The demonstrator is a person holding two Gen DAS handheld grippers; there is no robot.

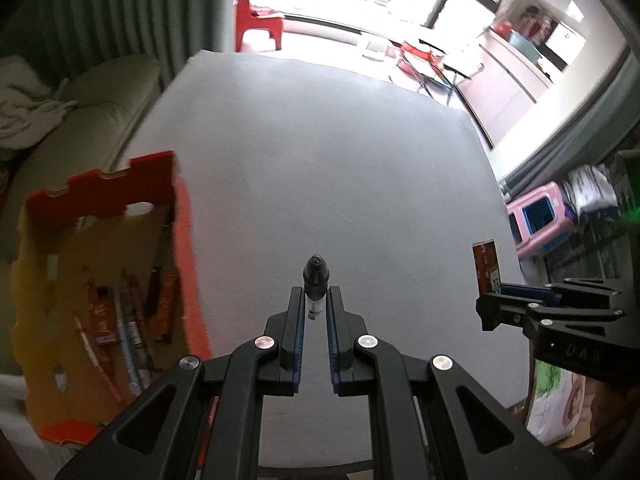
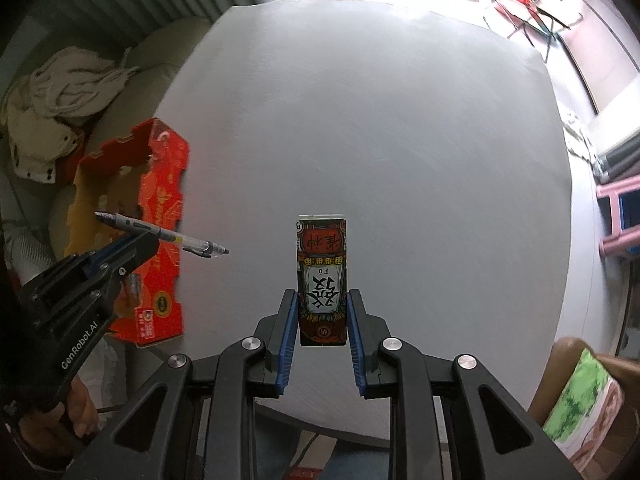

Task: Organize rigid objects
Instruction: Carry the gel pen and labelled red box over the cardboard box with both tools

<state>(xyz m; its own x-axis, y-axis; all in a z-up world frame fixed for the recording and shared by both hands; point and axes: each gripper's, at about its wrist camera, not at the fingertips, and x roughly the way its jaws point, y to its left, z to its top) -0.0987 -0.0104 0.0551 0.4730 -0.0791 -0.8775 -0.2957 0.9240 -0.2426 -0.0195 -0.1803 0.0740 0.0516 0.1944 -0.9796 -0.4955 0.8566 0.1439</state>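
My left gripper (image 1: pixel 316 294) is shut on a clear pen (image 1: pixel 316 280) with a black end, seen end-on above the grey table (image 1: pixel 320 140). From the right wrist view that pen (image 2: pixel 168 236) sticks out sideways from the left gripper (image 2: pixel 132 242), near the orange box. My right gripper (image 2: pixel 322 300) is shut on a small printed box (image 2: pixel 322 276) with red and green artwork and black characters, held upright above the table. In the left wrist view the same printed box (image 1: pixel 486 266) shows at the right, in the right gripper (image 1: pixel 490 300).
An open orange cardboard box (image 1: pixel 188 240) stands at the table's left edge, with several pens (image 1: pixel 128 328) lying inside. The orange box (image 2: pixel 160 216) also shows in the right wrist view. A sofa (image 1: pixel 100 92) with cloths lies beyond it. A pink stool (image 1: pixel 536 216) stands right of the table.
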